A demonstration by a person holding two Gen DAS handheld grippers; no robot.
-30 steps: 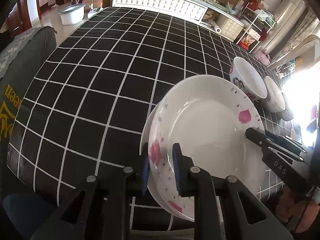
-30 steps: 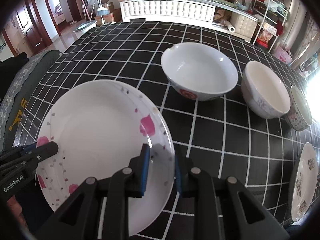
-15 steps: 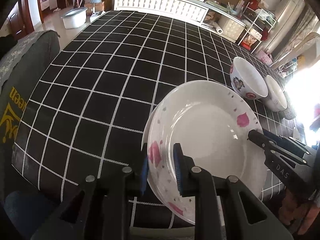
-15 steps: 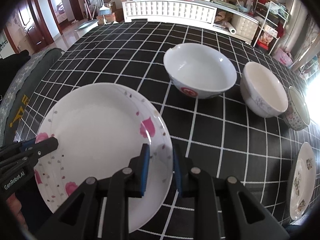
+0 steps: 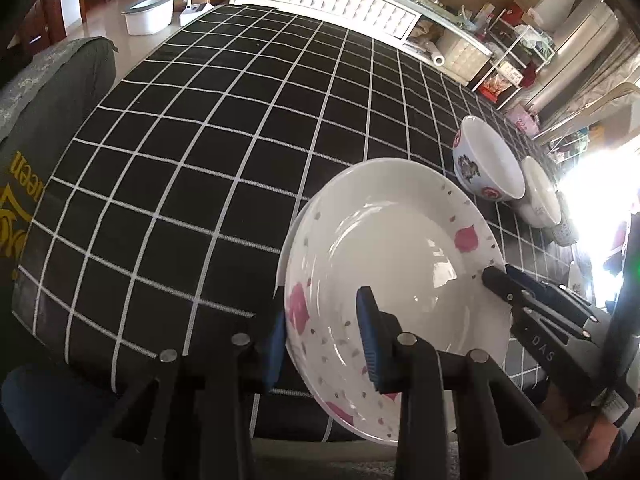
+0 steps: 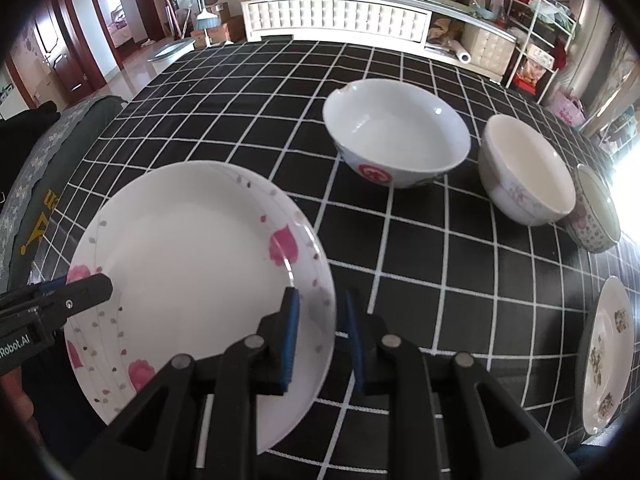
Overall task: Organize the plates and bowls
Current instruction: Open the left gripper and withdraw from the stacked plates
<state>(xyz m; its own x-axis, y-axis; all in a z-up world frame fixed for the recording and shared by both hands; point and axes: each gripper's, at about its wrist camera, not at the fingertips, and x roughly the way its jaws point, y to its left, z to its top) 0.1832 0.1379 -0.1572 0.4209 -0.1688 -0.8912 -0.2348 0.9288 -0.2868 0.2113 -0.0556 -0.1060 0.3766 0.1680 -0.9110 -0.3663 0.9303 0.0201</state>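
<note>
**Item: pink-flower plate**. It sits at the near edge of the bench, on a black grid cloth. A second white rim shows just under its far-left side, so it probably rests on a lower plate.

**Left hand-held gripper**. It straddles the plate's left rim with its blue pads spread. The rim lies close to the outer pad, and the inner pad stands clear above the well.

**Right hand-held gripper**. It straddles the opposite rim with a narrower gap. I cannot tell whether its pads press on the china.

**Nearby stock.** A large bowl, a medium bowl and a small patterned bowl stand in a row, apart from the plate. A decorated plate lies at the right edge.

**Hazards, as judged:**
- With one side slack, any lift by the other hand would likely tip the plate or make it pivot and slide off the one beneath.
- The glazed rim gives the pads little to bite on, so a shallow pinch may slip.
- The stack is close to the bench edge, so a nudge toward the holder could send it over.
- If a pad catches both rims when closing, the lower plate may be dragged along.
</note>
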